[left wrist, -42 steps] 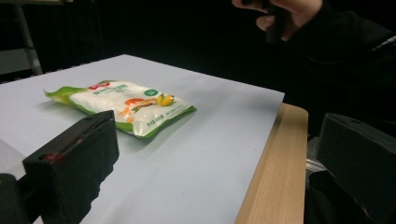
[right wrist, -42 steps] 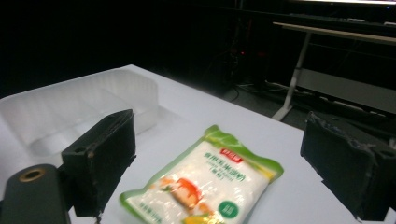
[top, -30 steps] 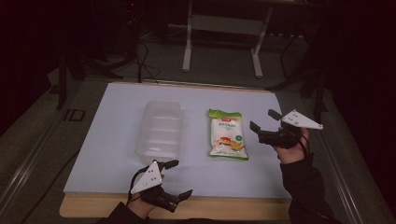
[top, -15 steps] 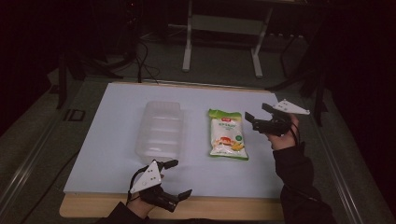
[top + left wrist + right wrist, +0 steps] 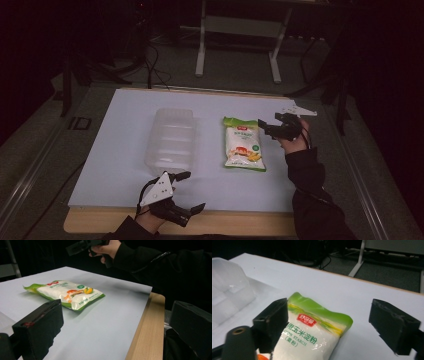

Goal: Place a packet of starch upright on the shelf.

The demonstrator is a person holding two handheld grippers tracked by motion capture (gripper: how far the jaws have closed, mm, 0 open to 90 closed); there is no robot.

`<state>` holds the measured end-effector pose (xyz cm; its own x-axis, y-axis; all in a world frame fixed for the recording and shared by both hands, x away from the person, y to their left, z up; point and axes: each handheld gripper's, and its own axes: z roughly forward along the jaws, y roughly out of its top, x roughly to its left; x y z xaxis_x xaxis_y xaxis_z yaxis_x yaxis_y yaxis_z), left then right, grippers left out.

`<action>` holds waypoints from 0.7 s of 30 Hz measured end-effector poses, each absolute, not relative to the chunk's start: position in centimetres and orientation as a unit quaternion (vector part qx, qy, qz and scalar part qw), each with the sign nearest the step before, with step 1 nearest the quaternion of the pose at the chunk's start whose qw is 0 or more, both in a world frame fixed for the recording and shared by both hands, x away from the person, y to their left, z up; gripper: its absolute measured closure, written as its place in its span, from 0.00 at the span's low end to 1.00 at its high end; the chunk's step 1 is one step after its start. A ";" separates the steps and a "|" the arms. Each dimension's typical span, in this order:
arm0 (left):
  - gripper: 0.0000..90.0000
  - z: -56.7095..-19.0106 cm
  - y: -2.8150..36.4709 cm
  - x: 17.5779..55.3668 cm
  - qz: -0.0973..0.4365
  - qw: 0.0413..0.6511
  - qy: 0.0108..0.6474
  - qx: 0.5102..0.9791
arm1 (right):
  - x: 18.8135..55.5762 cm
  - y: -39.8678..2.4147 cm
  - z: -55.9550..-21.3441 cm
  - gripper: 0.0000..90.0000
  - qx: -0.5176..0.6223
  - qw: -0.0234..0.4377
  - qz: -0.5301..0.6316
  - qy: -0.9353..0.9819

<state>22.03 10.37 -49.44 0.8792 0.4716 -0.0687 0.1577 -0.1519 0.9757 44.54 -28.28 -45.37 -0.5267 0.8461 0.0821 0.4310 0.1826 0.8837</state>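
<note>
Hovering just past the top right corner of the corn starch bag (image 5: 243, 144), which lies flat mid-table beside the clear plastic container (image 5: 170, 138), the right gripper (image 5: 270, 129) has jaws wide, just easing inward, nothing between them. Left gripper (image 5: 186, 191) sits open at the near edge. Looks like a corner pinch could slip off that slick film.

On the starch bag (image 5: 312, 340) under my right camera I read "CORN STARCH" in dark print beneath a line of Chinese characters; a small red logo sits above them, its white characters too small to make out; no other writing is legible
</note>
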 end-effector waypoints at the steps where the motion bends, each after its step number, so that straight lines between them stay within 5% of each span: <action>1: 0.00 -49.4 10.4 22.0 0.128 0.616 0.210 0.749 | 44.5 -28.3 -45.4 0.18 0.433 0.221 0.470 0.737; 21: 0.00 -49.7 10.3 22.1 0.125 0.610 0.209 0.754 | 48.0 -27.3 -50.4 0.29 0.470 0.178 0.424 0.753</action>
<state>22.06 10.34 -49.68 0.8812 0.4680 -0.0664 0.1632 -0.1693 0.9720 48.00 -27.25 -50.44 -0.4939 0.8596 0.1306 0.5568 0.1974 0.8068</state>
